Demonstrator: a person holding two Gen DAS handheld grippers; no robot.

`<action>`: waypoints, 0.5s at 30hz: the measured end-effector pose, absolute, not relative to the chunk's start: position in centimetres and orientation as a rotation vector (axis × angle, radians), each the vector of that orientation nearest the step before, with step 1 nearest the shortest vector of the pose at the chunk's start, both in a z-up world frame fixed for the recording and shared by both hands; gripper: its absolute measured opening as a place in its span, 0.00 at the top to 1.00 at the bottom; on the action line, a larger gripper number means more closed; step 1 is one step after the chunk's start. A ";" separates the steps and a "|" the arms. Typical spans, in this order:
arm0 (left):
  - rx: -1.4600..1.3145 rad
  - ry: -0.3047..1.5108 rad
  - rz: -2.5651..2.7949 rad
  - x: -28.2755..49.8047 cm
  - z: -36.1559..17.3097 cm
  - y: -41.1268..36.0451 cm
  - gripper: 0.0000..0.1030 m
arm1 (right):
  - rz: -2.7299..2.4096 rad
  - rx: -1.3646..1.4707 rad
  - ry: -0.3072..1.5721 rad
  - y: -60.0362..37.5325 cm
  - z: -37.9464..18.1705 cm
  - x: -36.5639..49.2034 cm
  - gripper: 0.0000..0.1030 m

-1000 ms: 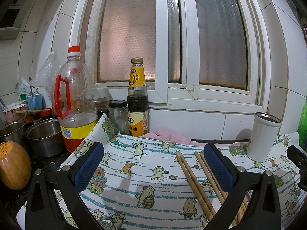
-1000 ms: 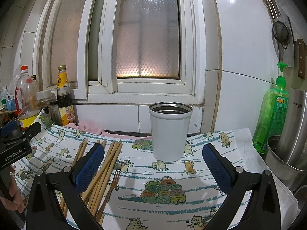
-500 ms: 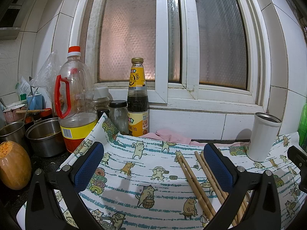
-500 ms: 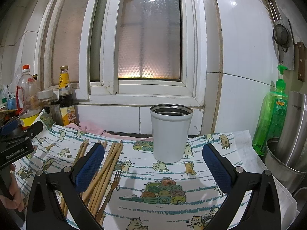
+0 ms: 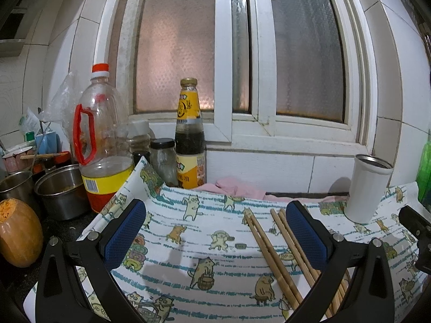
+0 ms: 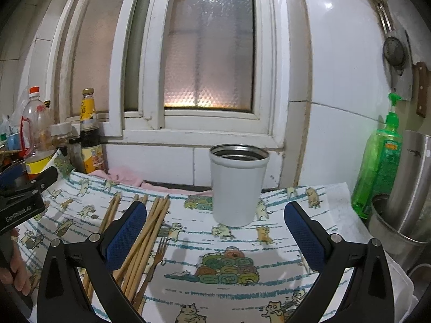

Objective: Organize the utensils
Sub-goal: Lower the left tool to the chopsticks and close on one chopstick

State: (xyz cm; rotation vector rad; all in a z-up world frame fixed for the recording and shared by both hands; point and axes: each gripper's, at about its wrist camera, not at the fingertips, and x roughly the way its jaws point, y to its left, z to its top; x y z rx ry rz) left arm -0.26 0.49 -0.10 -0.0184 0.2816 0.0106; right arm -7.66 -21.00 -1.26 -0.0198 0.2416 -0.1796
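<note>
A cat-print cloth [image 5: 215, 231] covered the surface. At ten o'clock stood an oil bottle [image 5: 101, 145], sauce bottle [image 5: 190, 140] and cut squash [image 5: 18, 234]; green soap bottle [image 6: 379, 158] at three.

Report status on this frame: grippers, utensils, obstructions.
Left gripper open, empty. Right gripper open, empty. Chopsticks and fork flat on cat-print cloth, white cup upright, nothing visible inside. Path clear.

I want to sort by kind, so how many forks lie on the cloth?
1. The wooden fork lies on the cat-print cloth, just right of the chopsticks in the right wrist view. More may be hidden under the chopsticks.
</note>
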 end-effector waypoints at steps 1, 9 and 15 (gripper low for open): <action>-0.013 0.271 0.013 -0.5 0.0 0.3 0.00 | -0.171 -0.020 0.244 -21.0 -1.3 -7.6 0.00; 0.093 0.361 -0.104 0.0 1.9 -1.3 0.00 | -0.102 -0.081 0.287 -19.7 -1.6 -6.7 0.00; 0.096 0.301 -0.135 0.7 6.5 -1.6 0.00 | -0.079 -0.124 0.401 -19.1 -0.3 -5.1 0.00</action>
